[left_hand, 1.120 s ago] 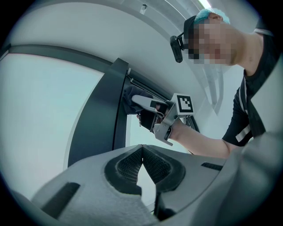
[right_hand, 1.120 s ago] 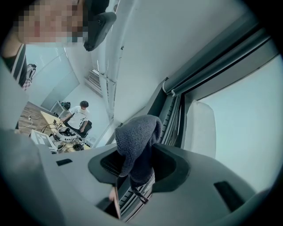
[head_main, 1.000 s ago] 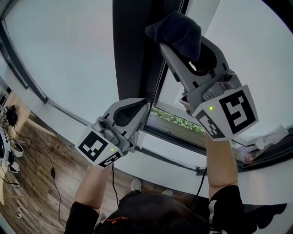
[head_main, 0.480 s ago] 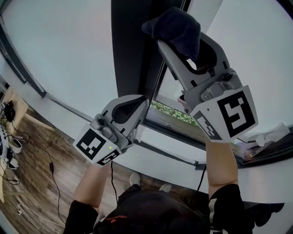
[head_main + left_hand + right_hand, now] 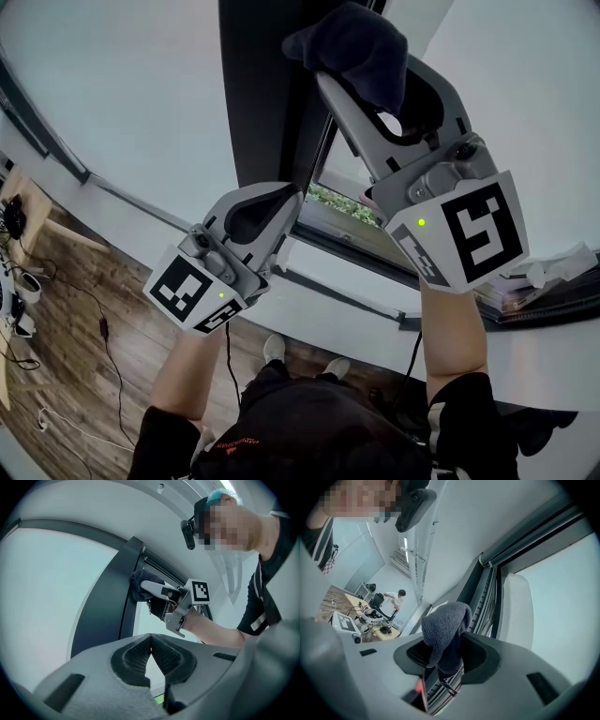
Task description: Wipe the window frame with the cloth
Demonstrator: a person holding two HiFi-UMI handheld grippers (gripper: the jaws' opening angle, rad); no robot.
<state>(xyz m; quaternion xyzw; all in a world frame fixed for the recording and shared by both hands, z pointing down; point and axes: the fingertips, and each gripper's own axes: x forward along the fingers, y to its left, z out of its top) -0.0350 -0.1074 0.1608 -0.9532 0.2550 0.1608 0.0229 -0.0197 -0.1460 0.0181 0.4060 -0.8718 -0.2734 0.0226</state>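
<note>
A dark knitted cloth (image 5: 352, 52) is bunched at the tip of my right gripper (image 5: 361, 66), which is shut on it. The cloth (image 5: 445, 637) presses against the dark upright window frame (image 5: 267, 94) high up. In the left gripper view the same cloth (image 5: 140, 585) meets the frame (image 5: 101, 616). My left gripper (image 5: 281, 202) hangs lower, beside the foot of the frame, its jaws shut with nothing between them (image 5: 150, 656).
White glass panes (image 5: 122, 103) flank the frame on both sides. The lower sill (image 5: 347, 248) runs below, with green plants (image 5: 328, 199) seen through it. Wood floor with cables (image 5: 66, 309) lies at the left. A desk with a person (image 5: 396, 599) shows far off.
The right gripper with the cloth has slid a little up the frame. The left gripper has drifted slightly left and down in the view.
</note>
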